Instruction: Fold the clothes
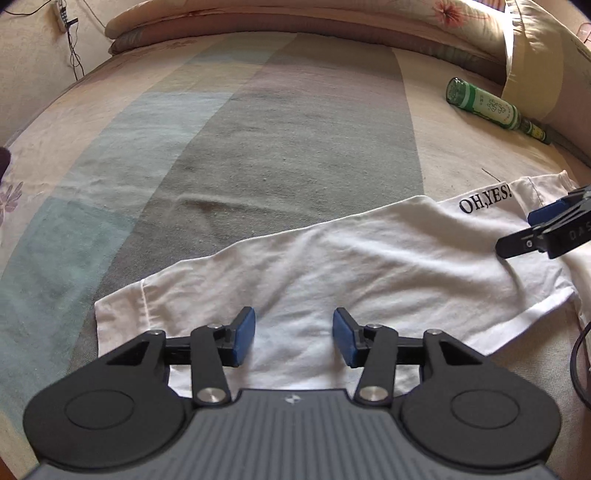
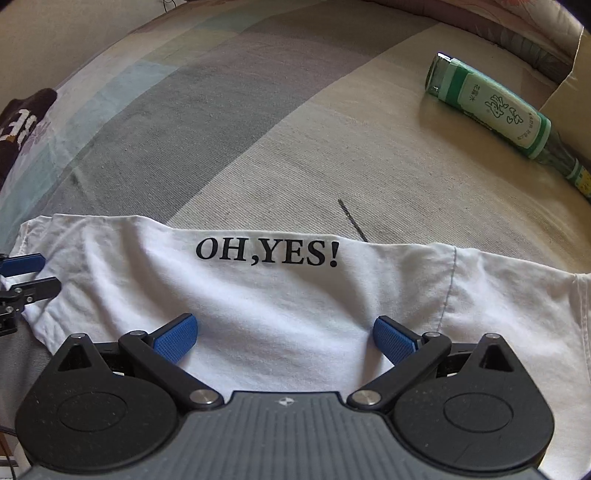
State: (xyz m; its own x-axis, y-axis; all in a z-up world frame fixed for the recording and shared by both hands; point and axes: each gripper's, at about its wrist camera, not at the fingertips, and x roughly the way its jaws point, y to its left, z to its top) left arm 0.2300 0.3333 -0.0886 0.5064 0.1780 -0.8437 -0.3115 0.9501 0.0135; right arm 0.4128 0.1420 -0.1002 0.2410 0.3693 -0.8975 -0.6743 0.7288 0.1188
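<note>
A white T-shirt [image 1: 369,266] printed "OH,YES!" lies in a long folded band across the striped bed sheet [image 1: 288,140]. My left gripper [image 1: 293,338] hovers open over the shirt's left part, its blue pads apart with only flat cloth beneath. In the right wrist view the shirt [image 2: 258,302] fills the lower half, and my right gripper [image 2: 284,336] stands wide open just below the lettering, gripping nothing. Each gripper shows at the edge of the other view: the right gripper [image 1: 524,230] over the shirt's right end, the left gripper [image 2: 33,276] at its left end.
A green glass bottle [image 1: 491,107] lies on its side at the back right, also in the right wrist view [image 2: 495,110]. Folded quilts and pillows [image 1: 258,22] line the far edge. A dark garment [image 2: 22,122] sits at the left. A black cable [image 1: 580,362] loops at the right.
</note>
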